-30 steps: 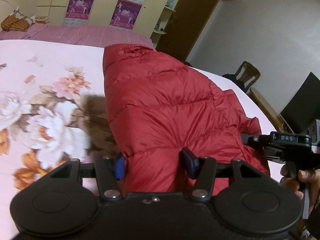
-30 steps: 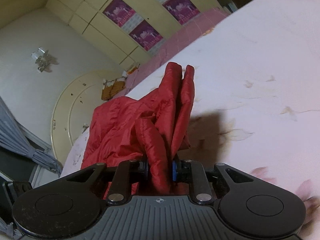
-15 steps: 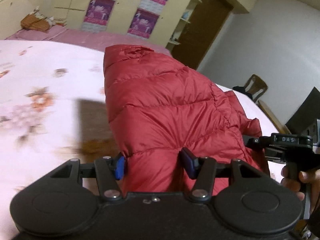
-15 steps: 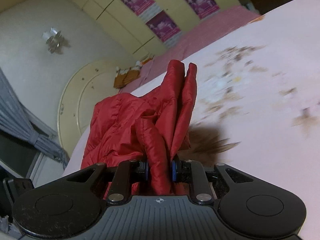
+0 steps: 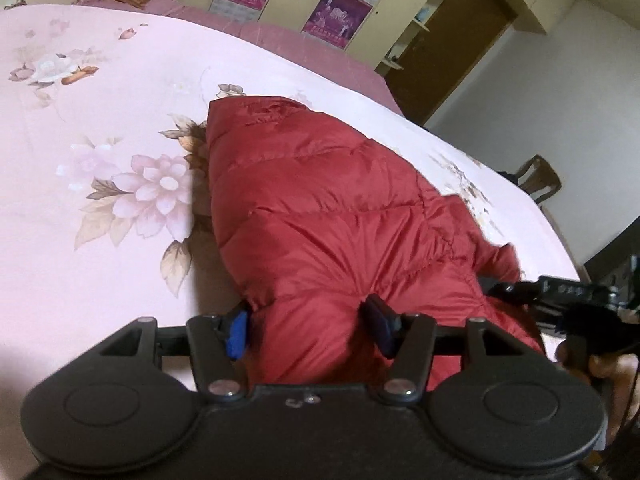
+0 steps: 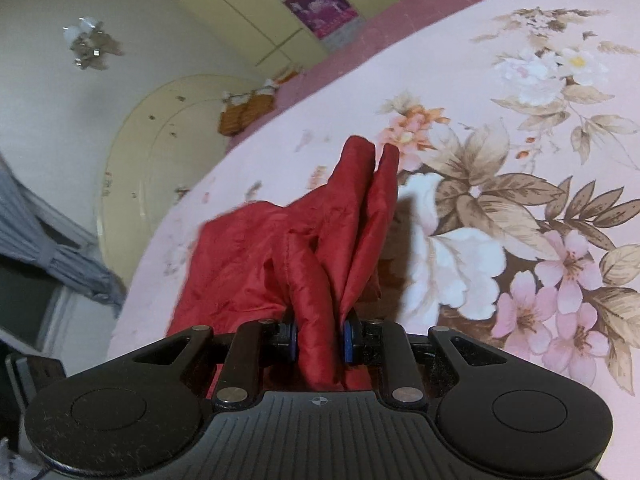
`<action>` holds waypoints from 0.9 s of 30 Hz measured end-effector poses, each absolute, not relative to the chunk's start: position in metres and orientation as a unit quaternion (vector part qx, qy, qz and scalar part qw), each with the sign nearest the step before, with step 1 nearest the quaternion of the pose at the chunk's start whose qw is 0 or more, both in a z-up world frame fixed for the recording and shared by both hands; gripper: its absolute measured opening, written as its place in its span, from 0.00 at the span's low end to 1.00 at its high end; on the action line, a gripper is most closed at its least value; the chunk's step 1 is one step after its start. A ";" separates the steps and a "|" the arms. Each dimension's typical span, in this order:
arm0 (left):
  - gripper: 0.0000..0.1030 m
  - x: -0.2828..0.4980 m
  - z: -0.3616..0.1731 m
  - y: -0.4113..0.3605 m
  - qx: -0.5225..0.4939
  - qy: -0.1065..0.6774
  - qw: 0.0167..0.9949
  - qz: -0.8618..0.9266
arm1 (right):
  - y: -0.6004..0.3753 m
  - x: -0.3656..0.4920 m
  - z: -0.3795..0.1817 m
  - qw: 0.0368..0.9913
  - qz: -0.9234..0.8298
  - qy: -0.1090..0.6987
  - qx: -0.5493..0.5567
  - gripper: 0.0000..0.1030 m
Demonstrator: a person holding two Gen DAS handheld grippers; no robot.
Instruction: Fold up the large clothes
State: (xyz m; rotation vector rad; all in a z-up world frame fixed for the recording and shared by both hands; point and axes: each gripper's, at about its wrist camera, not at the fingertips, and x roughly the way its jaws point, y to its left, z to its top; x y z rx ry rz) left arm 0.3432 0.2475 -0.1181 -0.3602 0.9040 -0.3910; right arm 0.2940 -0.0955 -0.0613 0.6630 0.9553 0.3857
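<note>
Red jacket (image 5: 320, 208) fills opening left tongs (image 5: 306, 326); right tongs (image 6: 320, 340) pinch its fold.

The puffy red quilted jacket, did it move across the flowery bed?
Yes. The puffy red quilted jacket slid along the pink floral bedsheet; different printed flowers lie beside it, and it sits lower against the purple posters.

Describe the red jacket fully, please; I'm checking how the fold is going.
The red jacket is a puffy quilted garment of shiny, smooth fabric, stitched in slanting panels. It lies bunched and partly folded on the floral pink bedsheet. The left gripper has a thick padded edge between its pads, and its jaws are opening. The right gripper is shut on a narrower gathered fold, from which two stiff flaps stand up. Collar, zip and sleeves cannot be told apart.
</note>
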 end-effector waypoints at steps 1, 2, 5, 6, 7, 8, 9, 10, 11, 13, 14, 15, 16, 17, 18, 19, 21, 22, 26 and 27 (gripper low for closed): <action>0.58 0.342 -0.120 0.248 -0.174 0.430 0.866 -0.189 | -0.095 0.295 -0.066 0.818 0.176 0.451 0.310 0.19; 0.58 0.341 -0.121 0.250 -0.174 0.428 0.866 -0.191 | -0.096 0.295 -0.069 0.818 0.173 0.453 0.310 0.19; 0.62 0.338 -0.118 0.255 -0.177 0.426 0.866 -0.193 | -0.100 0.296 -0.073 0.816 0.172 0.456 0.310 0.20; 0.62 0.336 -0.113 0.262 -0.176 0.421 0.869 -0.190 | -0.101 0.295 -0.068 0.816 0.174 0.457 0.308 0.20; 0.63 0.330 -0.108 0.267 -0.173 0.410 0.876 -0.186 | -0.103 0.292 -0.060 0.820 0.174 0.454 0.303 0.20; 0.62 0.323 -0.102 0.275 -0.170 0.396 0.885 -0.178 | -0.106 0.288 -0.051 0.831 0.168 0.447 0.286 0.29; 0.60 0.321 -0.098 0.281 -0.168 0.383 0.892 -0.172 | -0.108 0.282 -0.039 0.851 0.148 0.432 0.260 0.40; 0.52 0.319 -0.092 0.286 -0.168 0.366 0.900 -0.169 | -0.111 0.275 -0.026 0.869 0.142 0.410 0.237 0.40; 0.43 0.319 -0.086 0.289 -0.169 0.351 0.904 -0.175 | -0.111 0.274 -0.019 0.879 0.150 0.394 0.223 0.40; 0.37 0.327 -0.079 0.282 -0.149 0.343 0.909 -0.187 | -0.104 0.273 -0.006 0.890 0.168 0.377 0.195 0.38; 0.36 0.333 -0.077 0.273 -0.129 0.343 0.910 -0.194 | -0.094 0.275 -0.003 0.894 0.181 0.374 0.167 0.24; 0.36 0.340 -0.078 0.263 -0.113 0.347 0.909 -0.200 | -0.084 0.279 -0.004 0.894 0.192 0.379 0.141 0.16; 0.36 0.347 -0.081 0.254 -0.104 0.353 0.907 -0.205 | -0.075 0.283 -0.007 0.893 0.193 0.388 0.121 0.15; 0.36 0.353 -0.085 0.248 -0.098 0.361 0.904 -0.207 | -0.070 0.287 -0.013 0.891 0.190 0.397 0.107 0.12; 0.36 0.357 -0.091 0.242 -0.089 0.369 0.903 -0.200 | -0.067 0.291 -0.022 0.890 0.183 0.406 0.099 0.10; 0.38 0.360 -0.098 0.240 -0.086 0.376 0.903 -0.192 | -0.068 0.294 -0.030 0.888 0.172 0.415 0.096 0.10; 0.38 0.361 -0.108 0.242 -0.099 0.379 0.901 -0.187 | -0.073 0.296 -0.045 0.884 0.160 0.426 0.105 0.09; 0.38 0.361 -0.111 0.243 -0.105 0.380 0.900 -0.185 | -0.076 0.297 -0.051 0.882 0.160 0.428 0.112 0.09; 0.38 0.361 -0.115 0.245 -0.106 0.382 0.900 -0.183 | -0.079 0.290 -0.065 0.878 0.166 0.432 0.119 0.09; 0.38 0.361 -0.114 0.243 -0.103 0.382 0.900 -0.183 | -0.079 0.290 -0.066 0.878 0.165 0.433 0.122 0.09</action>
